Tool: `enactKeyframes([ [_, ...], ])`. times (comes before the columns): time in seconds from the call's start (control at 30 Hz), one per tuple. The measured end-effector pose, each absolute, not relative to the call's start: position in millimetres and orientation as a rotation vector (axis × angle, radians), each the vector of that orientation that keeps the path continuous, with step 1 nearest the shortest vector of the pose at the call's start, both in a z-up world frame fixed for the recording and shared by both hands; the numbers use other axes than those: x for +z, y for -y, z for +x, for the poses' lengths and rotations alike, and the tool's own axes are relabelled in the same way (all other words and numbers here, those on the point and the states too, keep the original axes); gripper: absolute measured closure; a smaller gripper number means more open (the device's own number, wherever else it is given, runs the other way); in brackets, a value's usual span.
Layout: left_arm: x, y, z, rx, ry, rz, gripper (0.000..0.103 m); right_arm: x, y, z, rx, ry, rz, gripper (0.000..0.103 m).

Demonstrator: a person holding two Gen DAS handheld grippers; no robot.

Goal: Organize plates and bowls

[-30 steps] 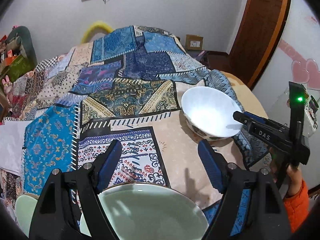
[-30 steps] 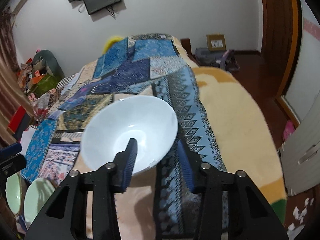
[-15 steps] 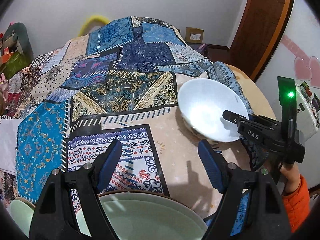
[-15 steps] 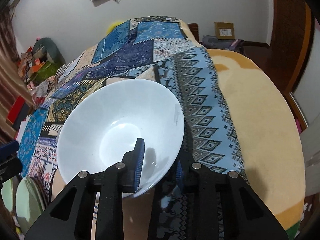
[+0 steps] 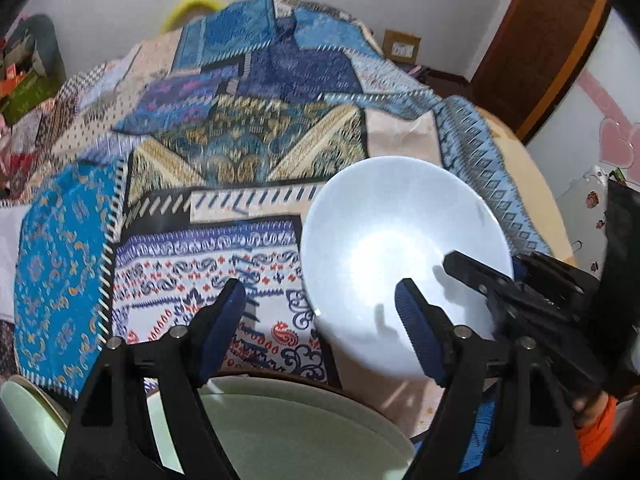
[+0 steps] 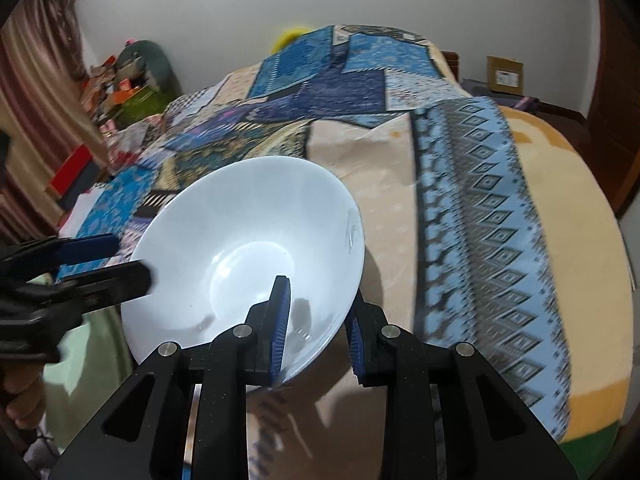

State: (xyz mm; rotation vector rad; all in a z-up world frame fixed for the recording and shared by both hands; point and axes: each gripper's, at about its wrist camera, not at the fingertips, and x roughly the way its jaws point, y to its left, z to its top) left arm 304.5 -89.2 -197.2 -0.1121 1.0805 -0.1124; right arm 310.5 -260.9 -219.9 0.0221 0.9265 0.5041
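Your right tool [image 6: 316, 320] pinches the white bowl [image 6: 248, 248] by its near rim, lifted and tilted over the bed [image 6: 560, 208]. Glazed, rigid, breakable, probably slippery: grip deeper. Your left tool [image 5: 320, 320] gapes wide above the green plate [image 5: 300, 432].

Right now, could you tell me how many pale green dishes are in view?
2: a large green dish below the left gripper, a smaller green dish at the bottom-left edge. More may be hidden.
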Motion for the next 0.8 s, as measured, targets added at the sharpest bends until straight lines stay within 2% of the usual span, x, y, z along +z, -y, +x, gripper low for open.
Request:
enactKeyframes([
  [0.17,-213.9,89.2,307.5,-0.109,-1.133,-0.123,0.038,-221.7,253.0,302.1,0.537,-0.940,0.031,0.079],
  [0.53,-225.1,96.8,313.3,-0.130,-1.159,-0.116,0.072,-219.2,256.0,303.5,0.514,-0.944,0.100,0.076],
  [0.6,-225.2,99.0,314.4,-0.145,-1.162,-0.118,0.075,-220.5,252.9,304.6,0.513,-0.945,0.087,0.076],
  [0.8,-224.1,99.1,311.5,-0.154,-1.160,-0.140,0.075,-220.9,249.0,300.8,0.496,-0.935,0.052,0.076],
])
